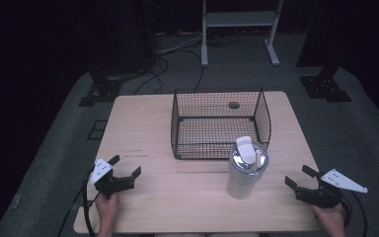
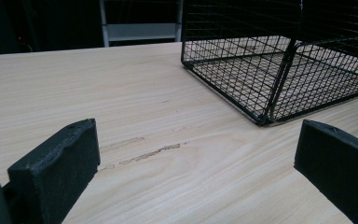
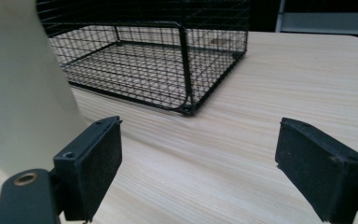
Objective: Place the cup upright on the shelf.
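- One wooden table (image 1: 143,133), pale and wide, carries everything here, and most of its top lies bare.
- One black wire basket (image 1: 220,123) sits toward the far side, right of centre. It looks empty apart from a dark round spot seen through its far end; I'd guess that is a mark or hole in the tabletop, but the mesh blurs it.
- One tumbler (image 1: 246,170), pale-bodied with a shiny lid and a white flap standing up on top, is upright on the table just in front of the basket's near right corner, outside it.
- Two grippers, one in each hand. The left gripper (image 1: 126,167) rests low at the near left edge, jaws spread wide with nothing between them, well apart from the tumbler.
- The right gripper (image 1: 300,177) waits at the near right, jaws likewise spread and empty, pointing toward the tumbler; in the right gripper view the tumbler's pale side looms just beyond one pad (image 3: 103,158).
- My read: nothing is done yet. The tumbler is untouched, neither gripper has closed in, and the approach, the grasp and any move, perhaps into the basket, are all left.
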A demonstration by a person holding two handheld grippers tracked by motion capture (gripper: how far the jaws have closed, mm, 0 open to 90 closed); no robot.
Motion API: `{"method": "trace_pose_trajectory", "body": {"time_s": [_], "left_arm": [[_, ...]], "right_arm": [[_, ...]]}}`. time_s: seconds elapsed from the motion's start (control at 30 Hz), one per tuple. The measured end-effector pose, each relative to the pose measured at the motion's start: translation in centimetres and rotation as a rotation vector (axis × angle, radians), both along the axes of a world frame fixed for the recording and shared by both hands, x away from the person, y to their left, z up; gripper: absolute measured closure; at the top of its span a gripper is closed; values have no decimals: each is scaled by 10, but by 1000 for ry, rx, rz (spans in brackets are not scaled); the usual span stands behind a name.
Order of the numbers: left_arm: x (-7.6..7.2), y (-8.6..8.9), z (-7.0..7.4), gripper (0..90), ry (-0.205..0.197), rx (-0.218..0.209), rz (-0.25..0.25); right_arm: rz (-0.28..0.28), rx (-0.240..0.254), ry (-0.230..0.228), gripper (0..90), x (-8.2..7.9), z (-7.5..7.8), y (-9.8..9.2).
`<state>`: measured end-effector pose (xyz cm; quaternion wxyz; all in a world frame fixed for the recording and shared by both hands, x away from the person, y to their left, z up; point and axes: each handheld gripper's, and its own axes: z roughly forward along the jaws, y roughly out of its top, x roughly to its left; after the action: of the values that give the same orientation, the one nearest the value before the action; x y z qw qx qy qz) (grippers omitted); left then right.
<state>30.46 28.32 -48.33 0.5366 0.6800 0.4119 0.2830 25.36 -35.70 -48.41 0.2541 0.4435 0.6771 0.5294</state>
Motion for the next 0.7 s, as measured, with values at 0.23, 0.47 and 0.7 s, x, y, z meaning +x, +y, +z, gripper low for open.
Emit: {"method": "trace_pose_trajectory", "body": {"time_s": [0.23, 0.47, 0.7], "left_arm": [[-1, 1, 0, 0, -3, -7, -1], [-1, 1, 0, 0, -7, -15, 0], [-1, 1, 0, 0, -10, -16, -1]], "right_arm": [[46, -14, -9, 139, -3, 6, 9], [155, -19, -37, 129, -6, 19, 25], [245, -15, -30, 111, -12, 27, 36]]}}
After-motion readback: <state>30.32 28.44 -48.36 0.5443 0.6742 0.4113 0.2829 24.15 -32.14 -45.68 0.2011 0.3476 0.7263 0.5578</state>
